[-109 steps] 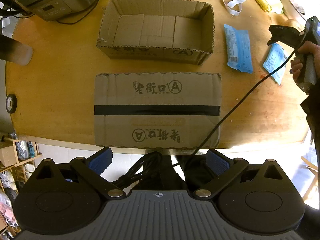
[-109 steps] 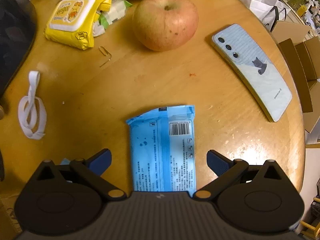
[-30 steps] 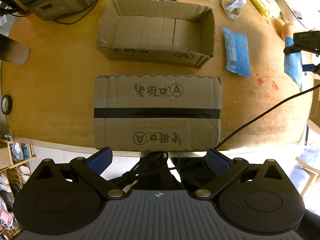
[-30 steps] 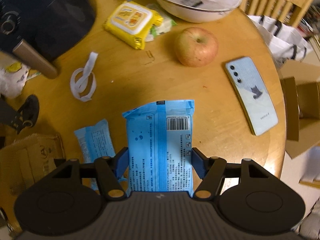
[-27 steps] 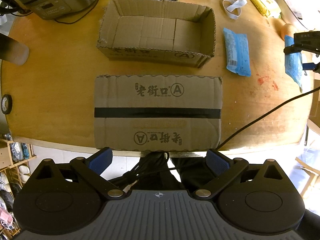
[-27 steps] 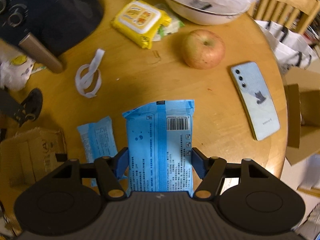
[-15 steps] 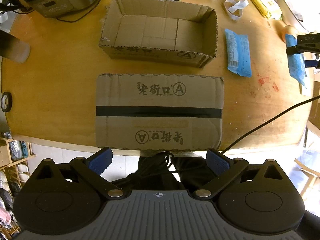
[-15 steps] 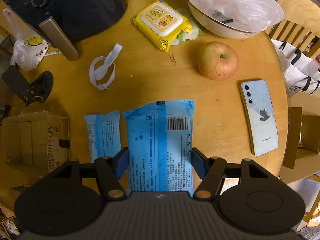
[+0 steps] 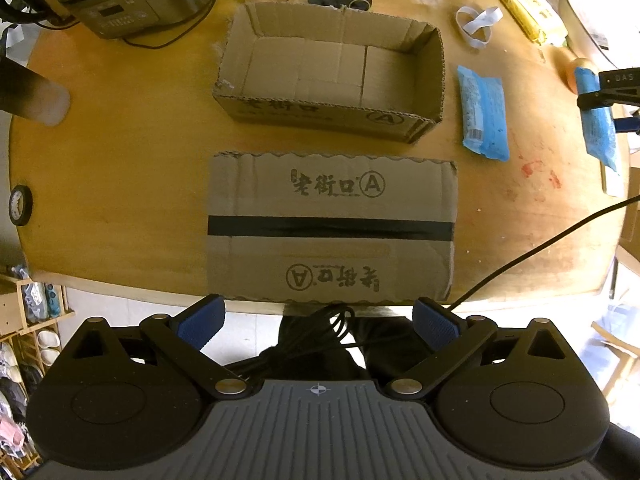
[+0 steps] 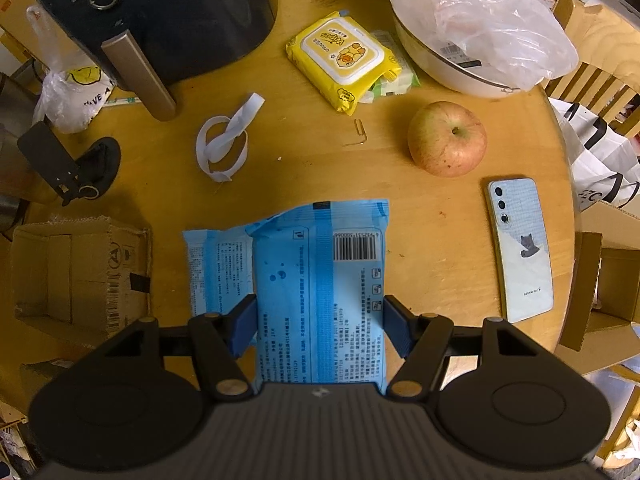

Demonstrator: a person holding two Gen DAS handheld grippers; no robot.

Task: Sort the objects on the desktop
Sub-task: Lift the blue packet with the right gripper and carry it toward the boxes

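- Blue wipes packet (image 10: pixel 320 292), right wrist view: a flat, glossy plastic pack with a barcode, lifted above the round wooden desk (image 10: pixel 432 216) and clamped by its long sides in the right claw (image 10: pixel 320 330), whose blue ribbed pads press on both edges.
- A second blue packet (image 10: pixel 212 268) lies flat on the desk just left of it; left again stands an open cardboard box (image 10: pixel 80 276).
- Farther off: a looped white strap (image 10: pixel 228 144), a yellow wipes pack (image 10: pixel 344 56), a round apple (image 10: pixel 448 138), and a pale blue phone (image 10: pixel 520 248) at the right.
- Left wrist view: the left claw (image 9: pixel 318 322) is spread wide with nothing between its pads, near the desk's front edge.
- Beyond it lie a flattened corrugated carton (image 9: pixel 332 224) with a black tape stripe, then the open box (image 9: pixel 332 76), rectangular and shallow.
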